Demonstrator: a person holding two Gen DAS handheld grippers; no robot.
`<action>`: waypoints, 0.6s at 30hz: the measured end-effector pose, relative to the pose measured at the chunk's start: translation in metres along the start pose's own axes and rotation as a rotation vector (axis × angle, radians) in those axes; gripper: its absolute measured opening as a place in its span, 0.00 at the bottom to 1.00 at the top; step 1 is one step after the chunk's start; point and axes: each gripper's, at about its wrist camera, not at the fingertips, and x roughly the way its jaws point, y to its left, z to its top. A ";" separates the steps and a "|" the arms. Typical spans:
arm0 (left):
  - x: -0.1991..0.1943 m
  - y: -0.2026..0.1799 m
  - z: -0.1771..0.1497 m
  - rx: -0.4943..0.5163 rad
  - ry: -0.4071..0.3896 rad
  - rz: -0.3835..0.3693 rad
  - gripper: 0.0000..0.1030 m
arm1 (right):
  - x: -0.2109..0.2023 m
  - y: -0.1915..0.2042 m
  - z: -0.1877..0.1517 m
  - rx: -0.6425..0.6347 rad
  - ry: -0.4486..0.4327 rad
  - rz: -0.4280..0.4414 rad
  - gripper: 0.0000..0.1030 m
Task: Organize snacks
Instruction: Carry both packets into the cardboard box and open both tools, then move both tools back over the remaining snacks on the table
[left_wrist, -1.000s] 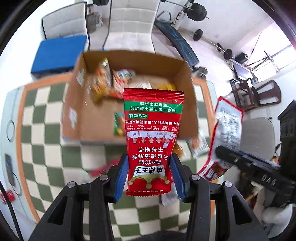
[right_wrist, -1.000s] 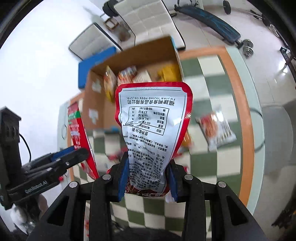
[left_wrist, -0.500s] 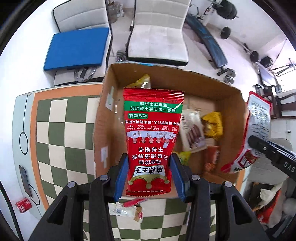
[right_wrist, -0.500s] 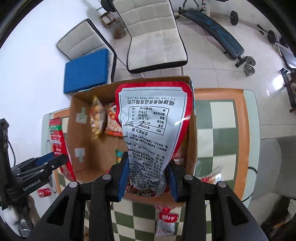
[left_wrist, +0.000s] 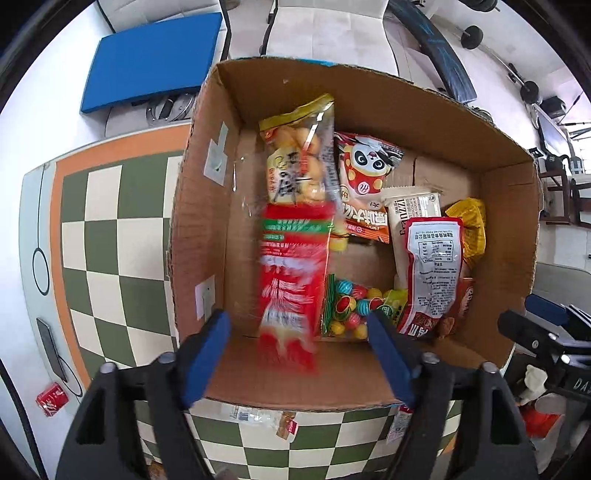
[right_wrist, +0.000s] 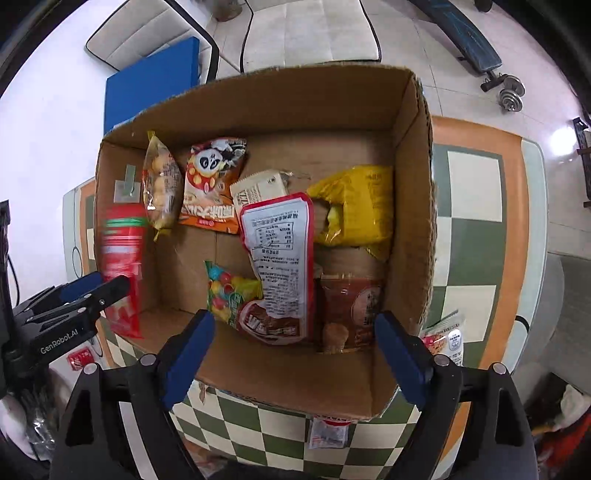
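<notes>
now | both grippers: left gripper (left_wrist: 297, 328) and right gripper (right_wrist: 291, 332) spread, empty | red foil snack packet (left_wrist: 291, 280) blurred, dropping into brown cardboard box (left_wrist: 369, 99) | tip: release directly above bare floor

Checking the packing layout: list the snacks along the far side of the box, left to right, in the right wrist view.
Clear bag of round yellow snacks → orange panda packet → beige wafer packet → yellow bag, all in the cardboard box.
</notes>
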 end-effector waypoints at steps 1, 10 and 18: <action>-0.001 0.000 -0.001 -0.005 -0.002 -0.008 0.82 | 0.000 0.000 -0.002 -0.001 -0.003 -0.005 0.88; -0.014 -0.004 -0.016 -0.010 -0.028 -0.038 0.83 | -0.008 0.011 -0.022 -0.035 -0.045 -0.036 0.88; -0.055 -0.013 -0.060 0.013 -0.229 0.034 0.83 | -0.026 0.026 -0.052 -0.069 -0.158 0.014 0.93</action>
